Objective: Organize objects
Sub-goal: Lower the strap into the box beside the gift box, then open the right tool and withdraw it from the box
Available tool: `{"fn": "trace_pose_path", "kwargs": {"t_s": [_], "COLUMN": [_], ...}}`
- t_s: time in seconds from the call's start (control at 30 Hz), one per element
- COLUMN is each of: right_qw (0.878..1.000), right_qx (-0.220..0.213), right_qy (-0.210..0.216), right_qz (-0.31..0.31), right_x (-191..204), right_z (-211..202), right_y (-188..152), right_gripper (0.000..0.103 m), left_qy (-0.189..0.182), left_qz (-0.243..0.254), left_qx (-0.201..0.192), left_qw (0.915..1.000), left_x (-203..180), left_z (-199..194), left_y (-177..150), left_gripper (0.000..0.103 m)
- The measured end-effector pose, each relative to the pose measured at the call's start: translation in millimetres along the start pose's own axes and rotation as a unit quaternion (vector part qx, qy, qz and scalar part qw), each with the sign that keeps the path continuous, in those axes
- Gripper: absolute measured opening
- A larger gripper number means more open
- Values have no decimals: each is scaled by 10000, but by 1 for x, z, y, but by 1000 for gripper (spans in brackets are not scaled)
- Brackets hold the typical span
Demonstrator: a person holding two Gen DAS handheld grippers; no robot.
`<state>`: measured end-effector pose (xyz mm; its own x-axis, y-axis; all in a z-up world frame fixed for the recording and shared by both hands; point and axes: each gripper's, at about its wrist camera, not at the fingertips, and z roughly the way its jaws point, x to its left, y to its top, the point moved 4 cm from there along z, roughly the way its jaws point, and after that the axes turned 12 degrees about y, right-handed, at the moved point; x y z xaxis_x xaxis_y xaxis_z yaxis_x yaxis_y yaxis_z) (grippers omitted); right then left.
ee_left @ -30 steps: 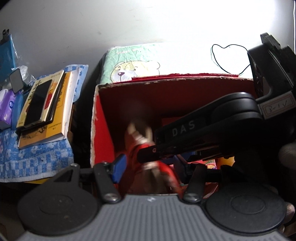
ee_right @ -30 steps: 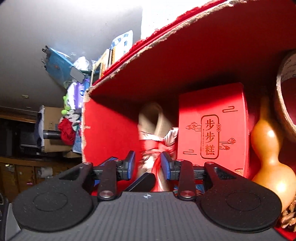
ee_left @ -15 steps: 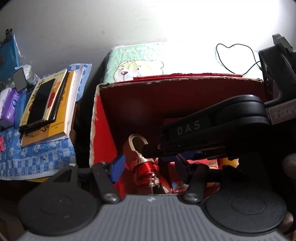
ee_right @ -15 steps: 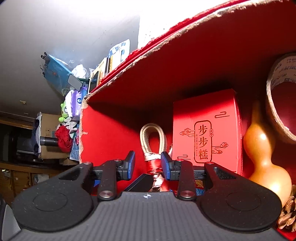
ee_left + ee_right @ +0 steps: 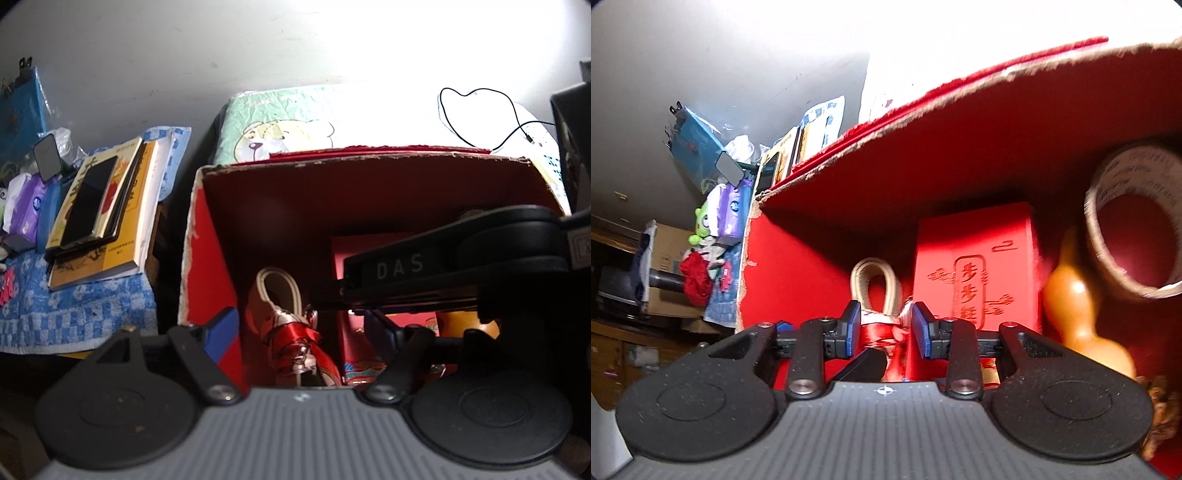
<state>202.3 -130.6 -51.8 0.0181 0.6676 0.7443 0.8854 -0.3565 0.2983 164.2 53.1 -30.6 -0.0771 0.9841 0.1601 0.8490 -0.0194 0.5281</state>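
1. Two handheld grippers reach down into an open red box (image 5: 207,236), which is the landmark for all that follows
2. Inside the box, near its left wall, lies a red ribbon bundle (image 5: 295,332) with a cream loop at its top
3. Beside the bundle, toward the box's middle, stands a small red carton (image 5: 975,266); further right are an orange gourd (image 5: 1082,317) and a tape roll (image 5: 1134,225)
4. The left gripper (image 5: 299,325) has just been opening; its jaws now stand wide, the bundle between them but untouched
5. A second ago the bundle was blurred and raised; now it sits sharp and settled, low in the box
6. The right gripper (image 5: 882,330) frames the bundle's knot; whether its pads press on it I cannot tell
7. Judged from this, the bundle is stowed, and both grippers could withdraw
8. Outside the box, to its left, books (image 5: 103,214) lie on a blue checked cloth (image 5: 74,314)
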Motion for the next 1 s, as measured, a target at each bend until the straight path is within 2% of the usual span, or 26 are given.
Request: {"fn": "trace_pose_path", "kwargs": {"t_s": [0.07,0.5,0.63,0.67,1.0], "right_qw": [9998,9897,9851,9841,9788], "right_qx": [-107,-668,-758,-767,-910], "right_qy": [-109,-966,-1269,-1323,-1515], "right_qz": [-135,-813,-882,-898,-1032], "right_x": [-1,-2,-3,-3,-3], "right_z": [-5,-33,-41,-43,-56], "right_y": [-1,-5,-7,-7,-15], "right_gripper": [35,36,48,48,48], "left_qy": [-15,70,92,111,427], "left_qz": [-26,-106,-170,-159,-171], "left_qx": [-1,15,-24,-59,-99], "left_qw": [10000,9999,9998,9998,9989], "left_x": [-2,-9,-11,-12,-17], "left_z": [-1,-1,-5,-6,-17], "left_y": [-1,-2,-2,-2,-4], "left_gripper": [84,88,90,90,92]}}
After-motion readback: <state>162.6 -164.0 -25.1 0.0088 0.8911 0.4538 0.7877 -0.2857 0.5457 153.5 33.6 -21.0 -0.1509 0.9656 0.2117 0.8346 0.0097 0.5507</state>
